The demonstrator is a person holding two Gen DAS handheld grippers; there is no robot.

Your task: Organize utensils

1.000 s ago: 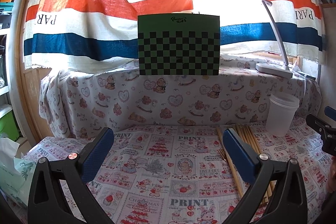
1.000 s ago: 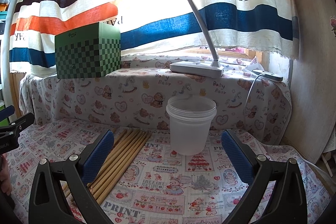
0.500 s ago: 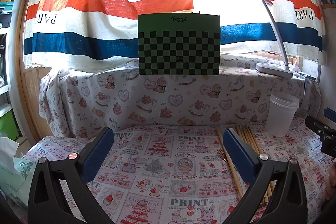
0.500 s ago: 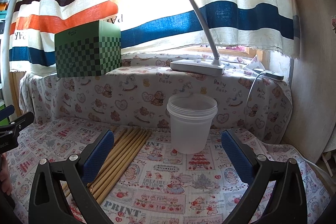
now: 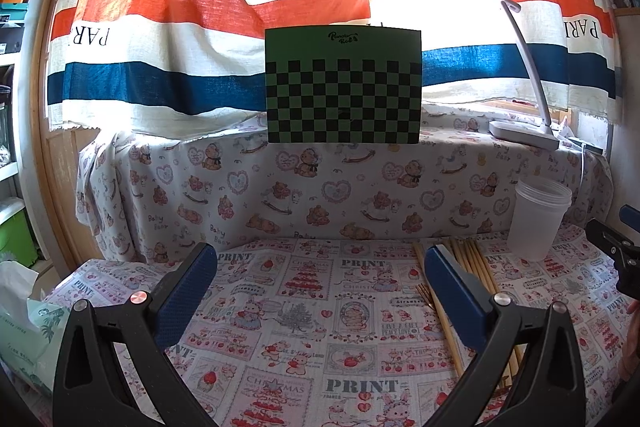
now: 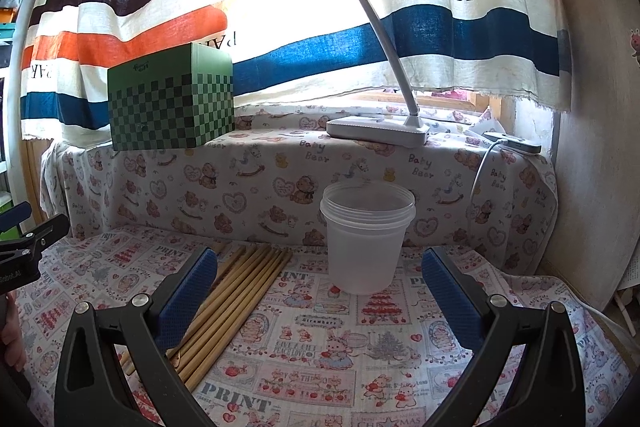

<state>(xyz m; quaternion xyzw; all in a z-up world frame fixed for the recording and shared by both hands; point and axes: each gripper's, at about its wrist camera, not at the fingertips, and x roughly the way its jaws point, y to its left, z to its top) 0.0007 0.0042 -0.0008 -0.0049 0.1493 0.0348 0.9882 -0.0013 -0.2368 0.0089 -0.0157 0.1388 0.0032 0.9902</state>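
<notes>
Several wooden chopsticks [image 6: 236,295] lie side by side on the printed tablecloth, left of a translucent plastic cup [image 6: 366,235] that stands upright and empty. In the left wrist view the chopsticks [image 5: 472,267] run under the right finger, and the cup [image 5: 540,221] stands at the far right. My left gripper [image 5: 320,287] hovers open above the cloth, holding nothing. My right gripper [image 6: 320,287] is open too, with the cup just beyond its gap and the chopsticks by its left finger [image 6: 188,291].
A green checkered box [image 5: 343,85] and a white desk lamp [image 6: 378,127] stand on the raised ledge behind. A wall [image 6: 592,147] closes the right side. A tissue pack [image 5: 24,331] lies at the table's left edge. A striped curtain hangs at the back.
The right gripper has crept slightly forward and upward; the cup and lamp sit a little lower in its view. The left gripper's view is nearly unchanged.
</notes>
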